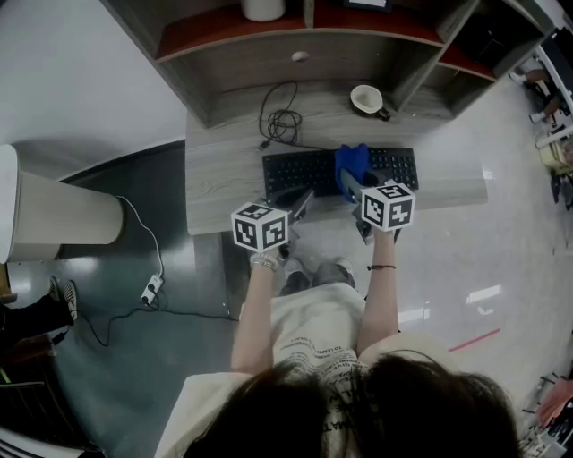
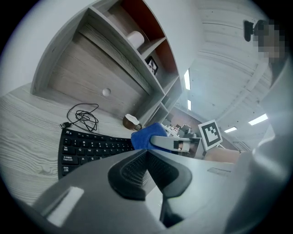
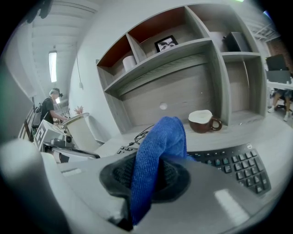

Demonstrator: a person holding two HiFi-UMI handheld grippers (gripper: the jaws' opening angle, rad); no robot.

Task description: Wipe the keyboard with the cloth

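Note:
A black keyboard [image 1: 313, 168] lies on the grey wood desk [image 1: 224, 170], just behind its front edge. My right gripper [image 1: 350, 186] is shut on a blue cloth [image 3: 158, 151], which stands up in a fold between the jaws. The cloth [image 1: 352, 160] sits over the keyboard's middle-right keys [image 3: 236, 167]. Whether it touches them I cannot tell. My left gripper [image 1: 302, 204] hovers over the keyboard's front-left edge, shut with nothing between its pads [image 2: 132, 171]. From the left gripper view the keyboard [image 2: 89, 146] stretches ahead, and the cloth [image 2: 146, 137] shows beyond it.
A brown mug [image 1: 368, 99] stands behind the keyboard on the right. A coiled black cable [image 1: 282, 122] lies behind it on the left. Shelves [image 1: 295, 36] rise at the desk's back with a paper roll [image 1: 263, 8]. A white cylinder [image 1: 54, 210] stands on the floor at left.

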